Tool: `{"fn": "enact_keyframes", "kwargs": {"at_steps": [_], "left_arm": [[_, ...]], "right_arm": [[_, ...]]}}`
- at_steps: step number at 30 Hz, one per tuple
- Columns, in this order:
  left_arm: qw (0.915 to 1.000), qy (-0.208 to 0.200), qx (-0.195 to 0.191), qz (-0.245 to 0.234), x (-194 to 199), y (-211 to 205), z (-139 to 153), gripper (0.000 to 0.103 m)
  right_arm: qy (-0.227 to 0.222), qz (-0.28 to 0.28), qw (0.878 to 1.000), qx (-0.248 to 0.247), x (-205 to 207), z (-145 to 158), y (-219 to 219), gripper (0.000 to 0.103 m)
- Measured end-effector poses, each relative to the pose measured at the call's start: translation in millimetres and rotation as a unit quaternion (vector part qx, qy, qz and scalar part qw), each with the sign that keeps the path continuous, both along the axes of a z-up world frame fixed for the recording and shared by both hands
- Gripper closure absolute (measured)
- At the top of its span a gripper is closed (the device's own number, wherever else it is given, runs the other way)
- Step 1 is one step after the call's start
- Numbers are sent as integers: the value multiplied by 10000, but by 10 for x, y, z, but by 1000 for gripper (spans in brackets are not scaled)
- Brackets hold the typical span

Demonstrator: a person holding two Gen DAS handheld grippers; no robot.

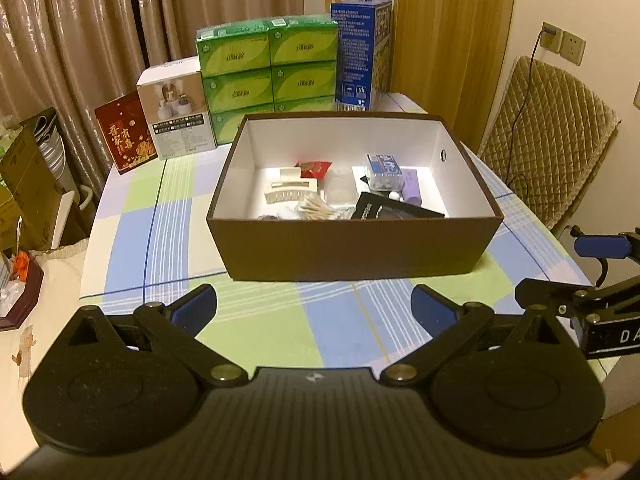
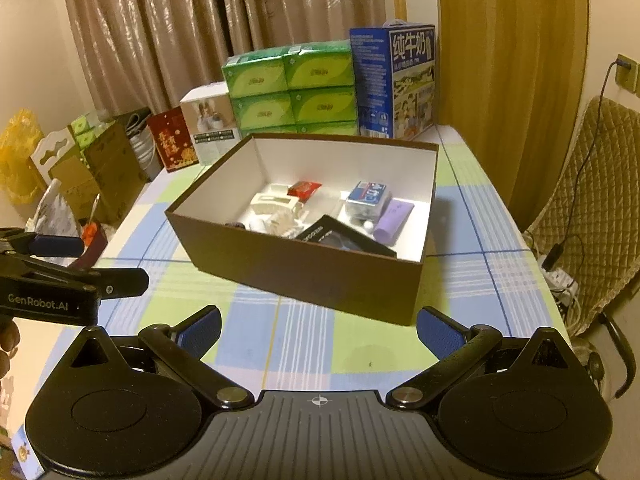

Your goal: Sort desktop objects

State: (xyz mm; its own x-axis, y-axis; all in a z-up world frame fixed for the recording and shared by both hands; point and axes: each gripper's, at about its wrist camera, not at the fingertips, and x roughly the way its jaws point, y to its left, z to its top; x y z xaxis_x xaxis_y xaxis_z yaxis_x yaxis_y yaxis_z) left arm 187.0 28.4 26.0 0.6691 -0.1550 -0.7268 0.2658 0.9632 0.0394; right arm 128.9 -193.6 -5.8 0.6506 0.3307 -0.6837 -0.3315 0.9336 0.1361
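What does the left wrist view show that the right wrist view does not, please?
Only the left wrist view shows the open right gripper from the side and the white wall sockets.

Only the right wrist view shows the open left gripper from the side, a yellow plastic bag and the picture side of the blue milk carton.

Both show the open brown cardboard box of small items on the checked tablecloth, the green tissue packs behind it, and the purple tube inside.
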Motion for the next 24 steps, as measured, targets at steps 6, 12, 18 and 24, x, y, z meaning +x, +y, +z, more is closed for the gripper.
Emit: {"fn": "enact_keyframes", "kwargs": {"at_steps": [6, 12, 18, 24], "left_arm": [[9999, 90, 48, 36, -43, 11, -47, 1], [9997, 182, 86, 115, -82, 42, -106, 1], [9994, 295, 135, 151, -134, 75, -173, 1], [9989, 394, 174, 172, -178, 113, -234, 1]], "right_arm": [[84, 71, 9999, -31, -65, -51, 11, 2], [166, 139, 9998, -50, -134, -109, 50, 2], [240, 108, 9996, -46, -178, -145, 67, 2], [316, 57, 9995, -13, -186, -167, 57, 2]]}}
